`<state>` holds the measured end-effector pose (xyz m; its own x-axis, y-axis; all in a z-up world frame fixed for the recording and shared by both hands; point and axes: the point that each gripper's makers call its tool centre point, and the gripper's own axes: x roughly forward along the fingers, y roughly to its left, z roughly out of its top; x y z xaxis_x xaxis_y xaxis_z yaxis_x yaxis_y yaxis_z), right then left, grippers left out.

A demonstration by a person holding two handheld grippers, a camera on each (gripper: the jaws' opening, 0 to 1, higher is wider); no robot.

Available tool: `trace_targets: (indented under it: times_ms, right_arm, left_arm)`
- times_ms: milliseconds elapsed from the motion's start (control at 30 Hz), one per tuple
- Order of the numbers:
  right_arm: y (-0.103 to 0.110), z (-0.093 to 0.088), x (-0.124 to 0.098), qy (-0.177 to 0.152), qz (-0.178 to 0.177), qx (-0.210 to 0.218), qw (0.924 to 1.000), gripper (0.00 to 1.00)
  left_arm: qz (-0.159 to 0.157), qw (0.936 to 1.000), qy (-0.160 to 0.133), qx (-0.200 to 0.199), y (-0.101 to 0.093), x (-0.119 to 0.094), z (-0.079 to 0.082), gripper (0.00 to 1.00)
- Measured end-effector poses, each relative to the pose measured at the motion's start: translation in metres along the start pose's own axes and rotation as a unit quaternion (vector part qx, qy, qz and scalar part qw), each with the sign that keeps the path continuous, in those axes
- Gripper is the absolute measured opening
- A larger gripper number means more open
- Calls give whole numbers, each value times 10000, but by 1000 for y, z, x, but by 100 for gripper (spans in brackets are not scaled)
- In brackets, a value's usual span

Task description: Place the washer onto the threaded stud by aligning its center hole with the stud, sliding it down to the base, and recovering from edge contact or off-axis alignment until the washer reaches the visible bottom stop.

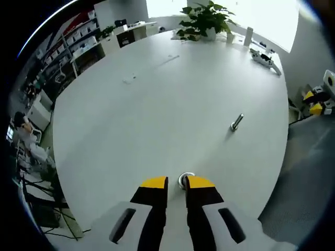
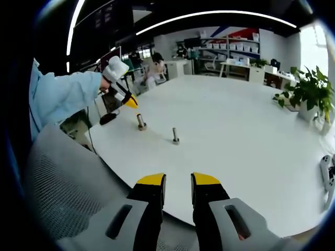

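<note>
Office shelving and a potted plant (image 1: 204, 21) ring your wide white surface (image 1: 157, 104). Your left tool (image 1: 177, 184) sits low over it, tips parted narrowly, with the washer (image 1: 185, 181) between them at the right tip. The stud (image 1: 236, 123) stands well apart. Your right tool (image 2: 178, 183) hangs open, holding nothing.

Wide bare table (image 1: 157, 104) all around the stud (image 1: 236, 122); a potted plant (image 1: 205, 21) and controller (image 1: 266, 58) crowd only the far edge
</note>
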<state>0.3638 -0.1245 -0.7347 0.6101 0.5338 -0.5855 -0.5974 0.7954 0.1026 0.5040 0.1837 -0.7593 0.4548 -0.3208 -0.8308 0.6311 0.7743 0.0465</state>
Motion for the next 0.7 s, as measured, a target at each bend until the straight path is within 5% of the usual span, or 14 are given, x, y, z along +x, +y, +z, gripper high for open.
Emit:
trace_targets:
  times_ms: [467, 700]
  right_arm:
    - [3, -2, -1, 23, 29, -127, 9999, 22]
    - [2, 0, -4, -56, -43, -168, 9998, 23]
  left_arm:
    - [679, 9876, -1414, 59, -23, -94, 45, 15]
    - [1081, 9776, -1800, 118, -27, -129, 40, 16]
